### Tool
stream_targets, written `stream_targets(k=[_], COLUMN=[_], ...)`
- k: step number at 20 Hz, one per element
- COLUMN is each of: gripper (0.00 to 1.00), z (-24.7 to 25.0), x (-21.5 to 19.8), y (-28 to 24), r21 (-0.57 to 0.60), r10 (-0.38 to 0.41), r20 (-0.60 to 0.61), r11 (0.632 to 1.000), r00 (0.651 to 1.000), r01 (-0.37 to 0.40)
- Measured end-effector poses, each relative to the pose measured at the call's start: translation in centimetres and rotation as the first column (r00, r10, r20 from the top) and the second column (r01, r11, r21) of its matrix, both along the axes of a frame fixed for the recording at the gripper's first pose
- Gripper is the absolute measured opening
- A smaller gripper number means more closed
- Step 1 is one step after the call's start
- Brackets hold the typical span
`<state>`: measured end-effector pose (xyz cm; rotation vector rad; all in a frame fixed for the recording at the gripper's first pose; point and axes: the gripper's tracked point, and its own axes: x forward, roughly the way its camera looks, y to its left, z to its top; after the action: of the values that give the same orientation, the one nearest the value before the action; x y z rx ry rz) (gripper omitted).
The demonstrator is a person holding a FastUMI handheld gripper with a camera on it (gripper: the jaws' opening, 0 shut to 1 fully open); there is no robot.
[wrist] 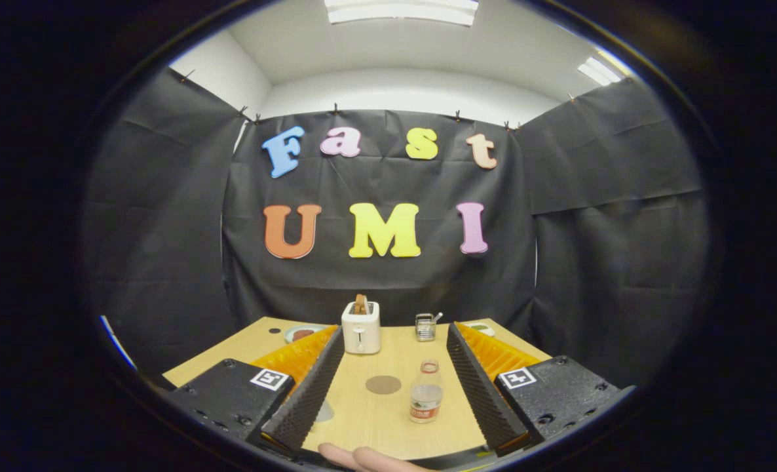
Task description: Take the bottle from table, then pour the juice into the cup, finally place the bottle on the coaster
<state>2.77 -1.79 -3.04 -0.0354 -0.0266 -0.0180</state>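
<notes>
My gripper (395, 367) is wide open and holds nothing. The small clear plastic bottle (426, 392) stands between my fingers, nearer the right one, on the light wooden table (388, 423). If I close crooked, I think it could tip over. I count one bottle, one round brown coaster (383, 385), one white toaster (361, 327).

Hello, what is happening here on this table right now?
A person holds a gripper with its fingers wide open over a wooden table. Nothing is grasped yet. A small bottle stands upright between the fingers, nearer the right one. A round brown coaster lies just to its left. Beyond them stand a toaster and a small metal rack.
</notes>
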Motion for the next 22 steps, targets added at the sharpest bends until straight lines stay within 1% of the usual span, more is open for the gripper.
stream_targets(k=[7, 15, 22], gripper=[1.0, 1.0, 1.0], z=[-4.1, -10.1, -15.2], x=[3.5, 8.4, 11.2], y=[-3.3, -6.8, -7.2], r21=[-0.022, 0.023, -0.019], r10=[-0.053, -0.061, -0.03], r20=[-0.037, -0.061, -0.078], r11=[0.998, 0.998, 0.999], r00=[0.998, 0.996, 0.996], r01=[0.052, 0.062, 0.029])
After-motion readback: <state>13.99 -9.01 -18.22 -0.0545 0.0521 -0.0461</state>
